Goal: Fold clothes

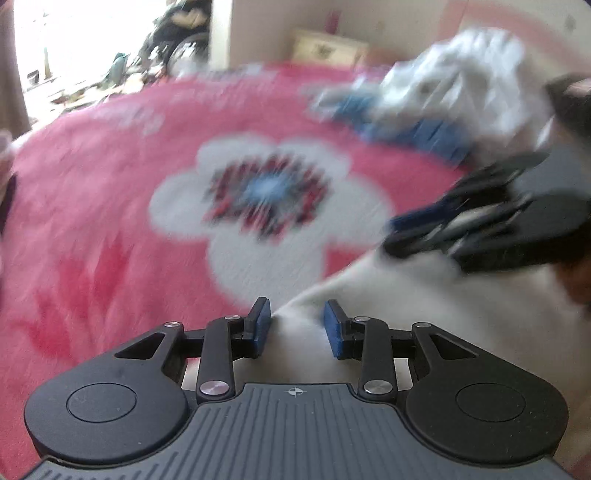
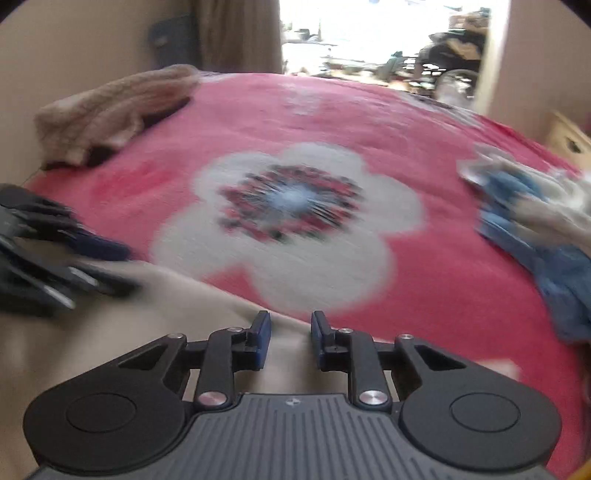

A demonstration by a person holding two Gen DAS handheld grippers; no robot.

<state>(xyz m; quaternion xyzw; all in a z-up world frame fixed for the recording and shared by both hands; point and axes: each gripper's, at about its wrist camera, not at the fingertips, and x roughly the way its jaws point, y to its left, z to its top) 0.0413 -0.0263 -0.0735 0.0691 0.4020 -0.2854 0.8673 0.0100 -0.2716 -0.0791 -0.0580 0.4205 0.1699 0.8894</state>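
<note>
Ahead of both claws spreads a pink bedspread with a big white flower, on a bed; beyond it a bright doorway. Far left of the right claw lies a beige knitted cloth. A white garment lies between the parted pads of the left claw and the right claw, neither pressing. Right lies a blue-and-white heap.

We hold the left gripper and right gripper tilted downward, both jaws parted, side by side.
</note>
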